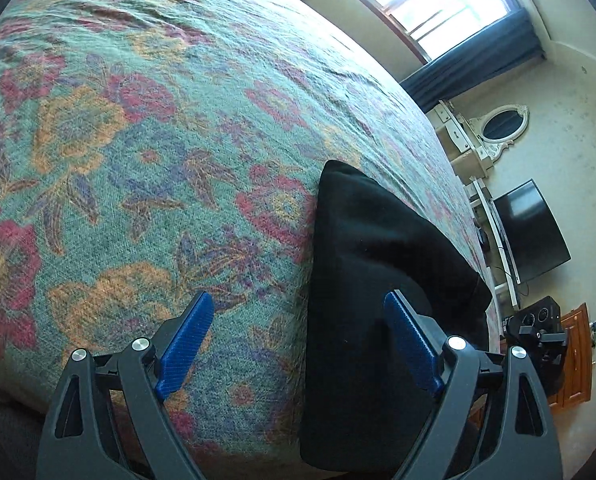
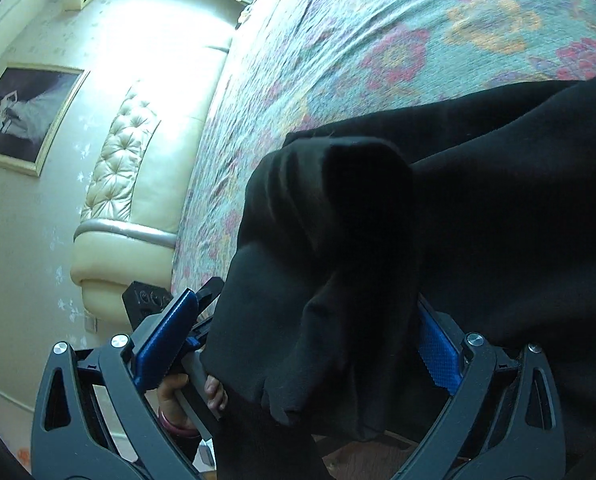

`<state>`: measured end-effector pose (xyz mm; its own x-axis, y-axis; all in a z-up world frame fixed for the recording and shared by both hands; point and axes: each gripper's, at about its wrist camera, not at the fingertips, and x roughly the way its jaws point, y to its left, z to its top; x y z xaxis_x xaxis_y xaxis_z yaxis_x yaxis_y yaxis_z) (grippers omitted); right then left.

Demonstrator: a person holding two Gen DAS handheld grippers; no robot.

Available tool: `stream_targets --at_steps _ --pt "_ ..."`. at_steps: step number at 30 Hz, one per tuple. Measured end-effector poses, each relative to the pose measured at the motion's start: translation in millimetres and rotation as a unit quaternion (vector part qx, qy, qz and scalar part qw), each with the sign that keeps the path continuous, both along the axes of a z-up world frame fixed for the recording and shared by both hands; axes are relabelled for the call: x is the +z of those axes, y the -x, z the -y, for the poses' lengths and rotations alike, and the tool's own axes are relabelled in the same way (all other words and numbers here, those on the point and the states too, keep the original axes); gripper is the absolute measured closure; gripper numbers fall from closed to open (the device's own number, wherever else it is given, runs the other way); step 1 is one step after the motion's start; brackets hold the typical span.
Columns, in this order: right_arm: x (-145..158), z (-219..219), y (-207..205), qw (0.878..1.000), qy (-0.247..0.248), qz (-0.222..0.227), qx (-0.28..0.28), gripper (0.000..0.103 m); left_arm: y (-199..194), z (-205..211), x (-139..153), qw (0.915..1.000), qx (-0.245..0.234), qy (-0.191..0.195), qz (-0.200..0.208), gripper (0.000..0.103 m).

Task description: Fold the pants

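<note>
On the bedspread [image 1: 138, 140], black pants [image 1: 377, 264] run lengthwise away.

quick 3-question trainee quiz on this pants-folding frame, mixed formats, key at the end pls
1. True or false: the left gripper is clamped on the black pants.
2. Multiple choice: what do the pants lie on? A) a wooden floor B) a floral bedspread C) a glass desk
3. Fill in: in the right wrist view, bunched black fabric sits between the fingers of the right gripper, whose jaws stand wide ____.

Key
1. False: its jaws are spread, the pants lying under the right finger only.
2. B
3. open
</note>
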<state>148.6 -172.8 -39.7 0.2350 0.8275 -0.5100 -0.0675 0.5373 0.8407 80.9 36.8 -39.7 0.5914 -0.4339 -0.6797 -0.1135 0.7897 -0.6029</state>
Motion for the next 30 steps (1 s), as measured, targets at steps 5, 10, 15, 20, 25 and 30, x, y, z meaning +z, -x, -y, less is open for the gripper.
stream_targets --at_steps 5,10,15,20,25,30 --pt "-7 -11 -4 0.999 0.012 -0.005 0.033 0.003 6 6 -4 0.9999 0.000 -0.005 0.009 0.017" --pt "-11 -8 -5 0.999 0.024 -0.022 0.042 0.070 8 5 -4 1.0000 0.000 -0.002 0.009 0.016" --pt "-12 -11 -2 0.997 0.046 -0.008 0.057 0.087 9 4 -4 0.9999 -0.001 -0.007 0.009 0.016" --pt "20 -9 5 0.997 0.035 0.033 0.060 0.090 7 3 -2 1.0000 -0.006 -0.006 0.004 0.016" --pt "60 13 10 0.995 0.032 0.078 0.055 0.091 7 12 10 0.9991 -0.032 -0.019 0.019 0.016" --pt "78 54 13 0.995 0.038 0.087 0.038 0.091 4 31 18 0.9980 -0.057 -0.007 0.027 0.016"
